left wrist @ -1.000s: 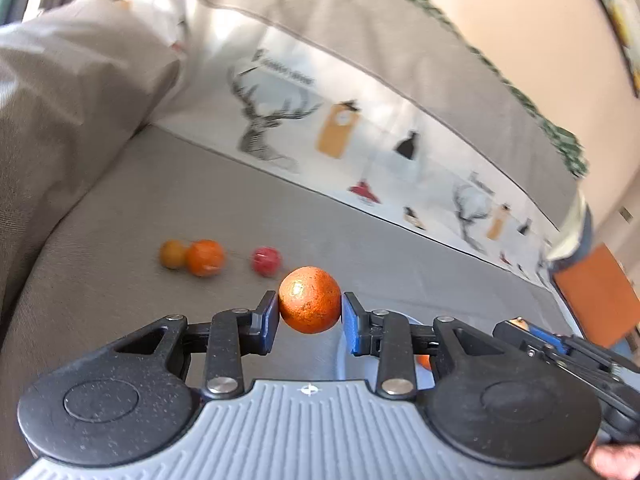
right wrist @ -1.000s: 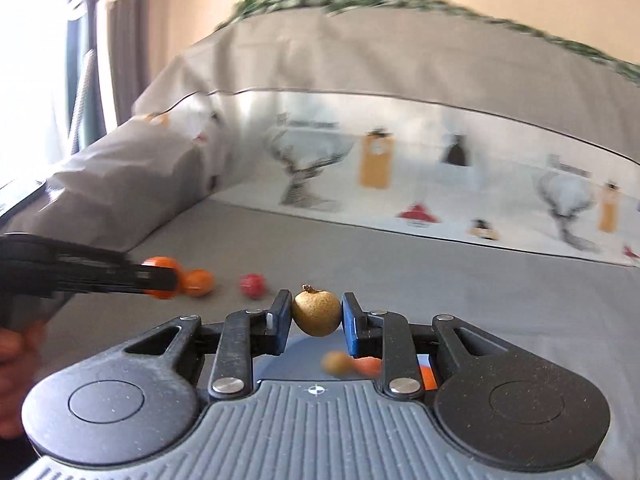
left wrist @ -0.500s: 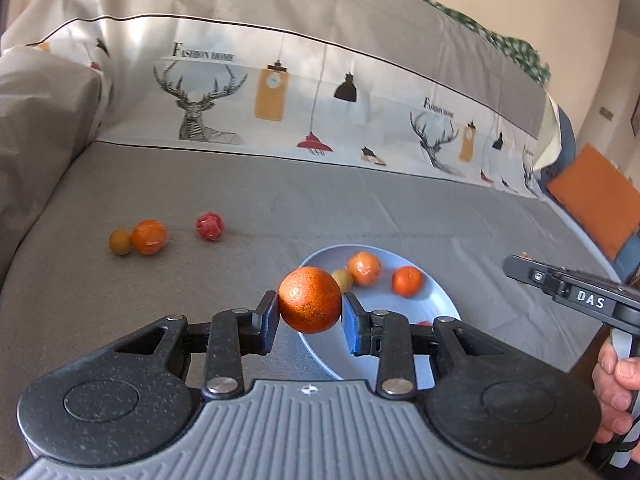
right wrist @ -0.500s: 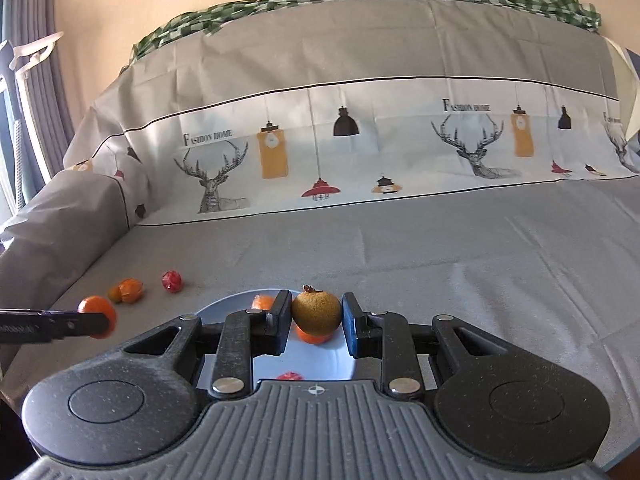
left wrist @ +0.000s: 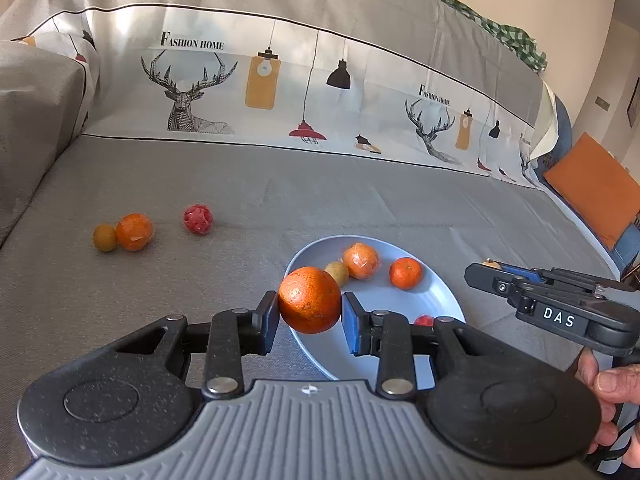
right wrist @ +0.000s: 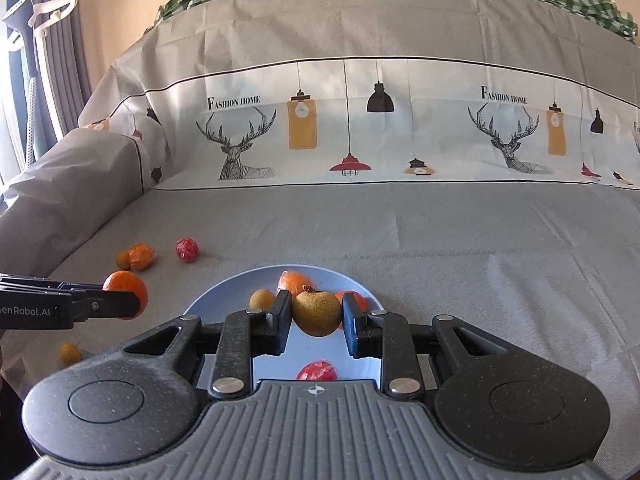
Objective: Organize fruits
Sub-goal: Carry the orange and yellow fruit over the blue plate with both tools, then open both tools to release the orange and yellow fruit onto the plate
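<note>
My left gripper point(left wrist: 310, 312) is shut on an orange point(left wrist: 309, 299) and holds it over the near left rim of a pale blue plate point(left wrist: 436, 304). My right gripper point(right wrist: 316, 316) is shut on a small brown fruit point(right wrist: 317, 312) above the same plate point(right wrist: 208, 304). The plate holds a wrapped orange point(left wrist: 361, 260), a tangerine point(left wrist: 405, 273), a small brown fruit point(left wrist: 337, 272) and a red fruit point(right wrist: 317, 371). On the sofa cover to the left lie a brown fruit point(left wrist: 105, 237), a wrapped orange point(left wrist: 135, 231) and a red wrapped fruit point(left wrist: 197, 219).
The grey sofa seat point(left wrist: 360, 208) has a padded armrest point(right wrist: 72, 184) on the left and a printed backrest point(right wrist: 360, 120) behind. Another small brown fruit point(right wrist: 70, 354) lies near the front left edge. An orange cushion point(left wrist: 596, 192) is at the far right.
Both grippers have swung from the loose fruits on the left toward the plate, each still holding its fruit. They now hang over the plate.
</note>
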A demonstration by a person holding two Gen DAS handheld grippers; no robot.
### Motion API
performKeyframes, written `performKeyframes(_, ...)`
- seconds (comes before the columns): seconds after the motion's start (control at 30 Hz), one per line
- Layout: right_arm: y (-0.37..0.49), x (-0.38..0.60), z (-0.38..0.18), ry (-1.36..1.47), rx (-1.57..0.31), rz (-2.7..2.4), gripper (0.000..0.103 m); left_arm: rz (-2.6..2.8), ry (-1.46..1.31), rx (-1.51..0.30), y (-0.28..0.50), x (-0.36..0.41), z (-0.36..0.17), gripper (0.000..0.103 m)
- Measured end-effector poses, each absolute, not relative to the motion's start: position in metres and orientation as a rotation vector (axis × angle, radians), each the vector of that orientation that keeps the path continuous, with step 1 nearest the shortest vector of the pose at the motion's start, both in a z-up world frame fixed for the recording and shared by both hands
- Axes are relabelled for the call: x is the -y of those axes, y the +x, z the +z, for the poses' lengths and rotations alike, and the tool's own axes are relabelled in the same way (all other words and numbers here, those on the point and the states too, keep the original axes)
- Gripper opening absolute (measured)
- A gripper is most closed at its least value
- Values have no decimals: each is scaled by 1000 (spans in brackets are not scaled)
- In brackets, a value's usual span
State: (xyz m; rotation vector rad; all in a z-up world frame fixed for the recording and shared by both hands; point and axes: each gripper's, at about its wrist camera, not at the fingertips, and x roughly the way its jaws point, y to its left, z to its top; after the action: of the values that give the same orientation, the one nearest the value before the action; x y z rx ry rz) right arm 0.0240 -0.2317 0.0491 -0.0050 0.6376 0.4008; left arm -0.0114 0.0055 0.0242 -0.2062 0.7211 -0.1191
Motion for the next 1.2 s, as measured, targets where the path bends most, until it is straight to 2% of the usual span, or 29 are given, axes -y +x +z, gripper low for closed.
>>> performKeyframes(1.2, 23, 223, 44, -45, -656, 431, 28, -184, -191, -738, -11, 3, 19, 37)
